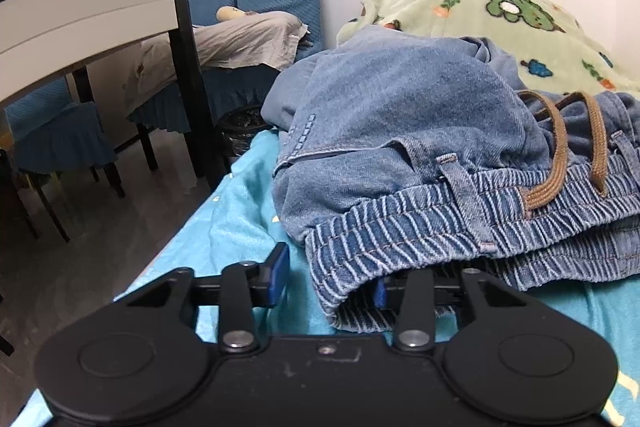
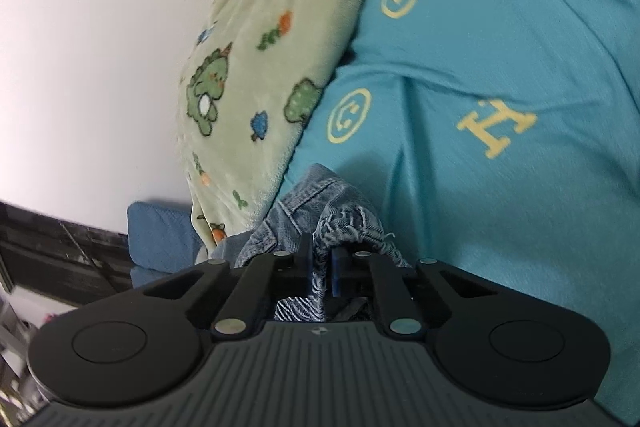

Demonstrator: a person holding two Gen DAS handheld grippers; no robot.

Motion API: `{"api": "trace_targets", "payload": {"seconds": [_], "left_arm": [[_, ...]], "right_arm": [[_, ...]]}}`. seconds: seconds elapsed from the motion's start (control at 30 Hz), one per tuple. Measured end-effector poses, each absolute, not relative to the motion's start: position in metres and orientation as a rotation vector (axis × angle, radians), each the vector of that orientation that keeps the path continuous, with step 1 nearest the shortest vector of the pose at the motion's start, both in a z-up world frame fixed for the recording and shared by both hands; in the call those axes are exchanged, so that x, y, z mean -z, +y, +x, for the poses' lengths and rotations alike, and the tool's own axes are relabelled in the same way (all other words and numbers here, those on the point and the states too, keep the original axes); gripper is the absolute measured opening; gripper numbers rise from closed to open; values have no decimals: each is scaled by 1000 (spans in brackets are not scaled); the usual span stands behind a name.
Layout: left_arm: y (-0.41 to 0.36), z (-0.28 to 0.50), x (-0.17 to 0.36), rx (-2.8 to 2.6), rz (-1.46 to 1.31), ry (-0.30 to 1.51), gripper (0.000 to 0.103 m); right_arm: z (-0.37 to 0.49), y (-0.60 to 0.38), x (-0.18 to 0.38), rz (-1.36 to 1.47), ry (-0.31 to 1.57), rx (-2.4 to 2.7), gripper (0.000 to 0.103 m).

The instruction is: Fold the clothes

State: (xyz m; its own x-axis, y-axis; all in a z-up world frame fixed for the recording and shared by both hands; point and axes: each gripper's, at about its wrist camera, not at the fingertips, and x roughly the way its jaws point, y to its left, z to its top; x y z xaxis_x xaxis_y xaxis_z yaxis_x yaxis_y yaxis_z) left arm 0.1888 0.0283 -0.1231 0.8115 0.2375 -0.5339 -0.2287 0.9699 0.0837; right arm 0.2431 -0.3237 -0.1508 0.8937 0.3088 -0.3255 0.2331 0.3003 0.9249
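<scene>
Nearest us, our left gripper (image 1: 332,281) straddles the elastic waistband (image 1: 400,231) of the jeans (image 1: 400,107), one finger outside, the other tucked under the denim; we cannot tell if it pinches. They lie bunched on the teal bedsheet (image 1: 240,227). Our right gripper (image 2: 320,267) is clamped on their frayed hem (image 2: 352,223). We judge folding barely begun: they want spreading flat first.

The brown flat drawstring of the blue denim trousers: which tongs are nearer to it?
Left. The left tongs sit at the elastic waistband just below the brown drawstring; the right tongs pinch a frayed denim hem, no drawstring in view.
</scene>
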Motion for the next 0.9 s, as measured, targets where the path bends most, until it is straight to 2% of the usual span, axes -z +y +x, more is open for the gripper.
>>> {"api": "trace_targets", "payload": {"seconds": [0.03, 0.2, 0.23, 0.53, 0.77, 0.9], "left_arm": [[28, 188, 122, -246, 13, 567, 23], [31, 174, 100, -211, -97, 525, 17], [29, 167, 93, -204, -94, 499, 11], [-13, 100, 23, 58, -145, 358, 10], [-108, 68, -3, 264, -171, 347, 10], [-176, 67, 1, 354, -157, 360, 11]], "right_arm": [[244, -323, 146, 1254, 492, -58, 8], [245, -322, 110, 1126, 437, -81, 7], [245, -321, 100, 1090, 426, -92, 7], [239, -346, 2, 890, 339, -137, 6], [238, -395, -77, 639, 311, -92, 6], [245, -434, -93, 545, 324, -42, 6]]}}
